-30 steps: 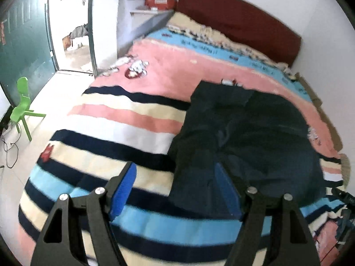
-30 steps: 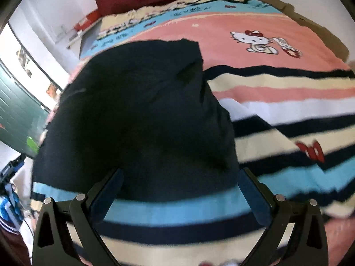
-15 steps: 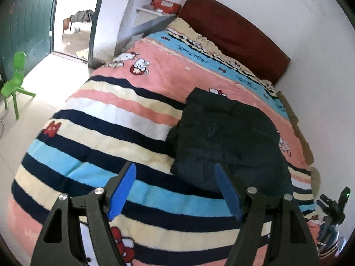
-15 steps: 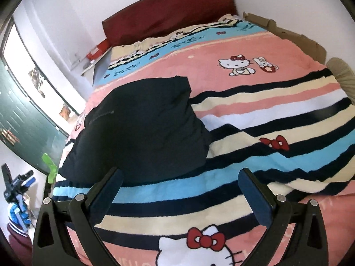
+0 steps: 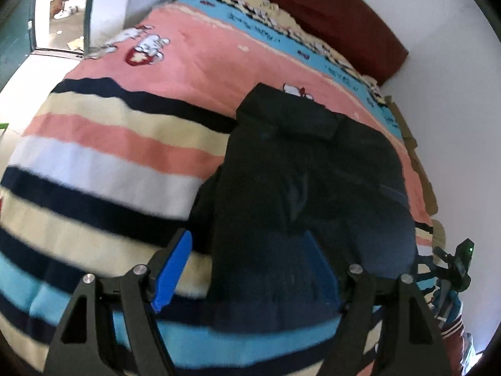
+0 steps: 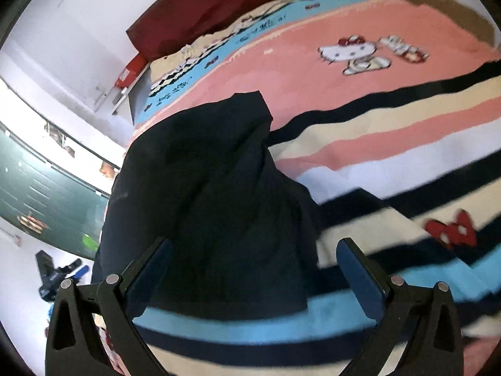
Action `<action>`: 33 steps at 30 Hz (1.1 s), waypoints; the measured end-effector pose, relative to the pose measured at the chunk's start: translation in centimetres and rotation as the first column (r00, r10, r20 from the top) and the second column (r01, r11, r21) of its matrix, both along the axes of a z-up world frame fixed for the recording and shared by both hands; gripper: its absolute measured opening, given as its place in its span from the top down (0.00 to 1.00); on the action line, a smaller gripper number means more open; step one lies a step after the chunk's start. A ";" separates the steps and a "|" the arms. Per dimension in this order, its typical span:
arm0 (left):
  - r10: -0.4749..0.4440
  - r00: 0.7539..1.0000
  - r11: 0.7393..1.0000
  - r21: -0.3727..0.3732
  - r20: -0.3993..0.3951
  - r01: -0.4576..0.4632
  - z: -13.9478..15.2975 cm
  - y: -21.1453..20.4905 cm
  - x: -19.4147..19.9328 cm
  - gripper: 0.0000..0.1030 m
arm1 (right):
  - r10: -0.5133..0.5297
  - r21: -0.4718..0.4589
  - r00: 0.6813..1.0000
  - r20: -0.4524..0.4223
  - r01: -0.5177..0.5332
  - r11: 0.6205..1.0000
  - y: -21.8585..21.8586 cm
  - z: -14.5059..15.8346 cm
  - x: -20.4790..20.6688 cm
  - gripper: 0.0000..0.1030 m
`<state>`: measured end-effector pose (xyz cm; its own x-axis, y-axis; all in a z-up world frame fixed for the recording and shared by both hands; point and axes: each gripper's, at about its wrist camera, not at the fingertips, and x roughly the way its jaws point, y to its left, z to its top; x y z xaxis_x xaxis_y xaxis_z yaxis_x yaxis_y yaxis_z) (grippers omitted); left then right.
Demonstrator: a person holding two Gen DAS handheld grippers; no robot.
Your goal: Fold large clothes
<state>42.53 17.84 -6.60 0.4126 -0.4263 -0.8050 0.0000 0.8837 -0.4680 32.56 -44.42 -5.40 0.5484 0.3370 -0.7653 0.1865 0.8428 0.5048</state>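
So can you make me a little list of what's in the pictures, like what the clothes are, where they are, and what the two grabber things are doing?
clothing: one dark navy garment, bunched and partly folded
where: lying on the striped cartoon blanket that covers the bed
left gripper: open, nothing held, over the garment's near edge
right gripper: open, nothing held, also over the near edge
behind the bed: dark red headboard
folding: not finished, cloth looks lumpy
touching cloth: cannot tell
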 end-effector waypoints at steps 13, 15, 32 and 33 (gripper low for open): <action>-0.169 0.983 0.970 -0.192 -0.075 0.152 -8.2 -0.8 7.9 0.19 | 0.200 0.166 0.971 -0.133 -0.178 0.970 0.1 -8.7 9.5 0.01; -0.176 0.982 0.959 -0.237 -0.072 0.154 -10.1 -0.5 7.8 0.09 | 0.238 0.246 0.961 -0.142 -0.199 0.949 0.4 -10.7 10.4 0.00; -0.159 0.980 0.914 -0.358 0.120 0.192 -8.1 -6.4 3.1 0.64 | 0.291 0.345 0.951 0.108 -0.310 0.886 3.0 -11.3 9.6 0.51; -0.156 0.979 0.917 -0.347 0.134 0.194 -7.5 -6.8 2.8 0.69 | 0.299 0.330 0.946 0.123 -0.323 0.887 3.3 -10.6 9.5 0.55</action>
<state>45.30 11.08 -14.08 0.3764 -0.7502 -0.5436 0.2040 0.6395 -0.7413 42.02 -41.07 -16.03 0.4182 0.7324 -0.5373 -0.1015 0.6255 0.7736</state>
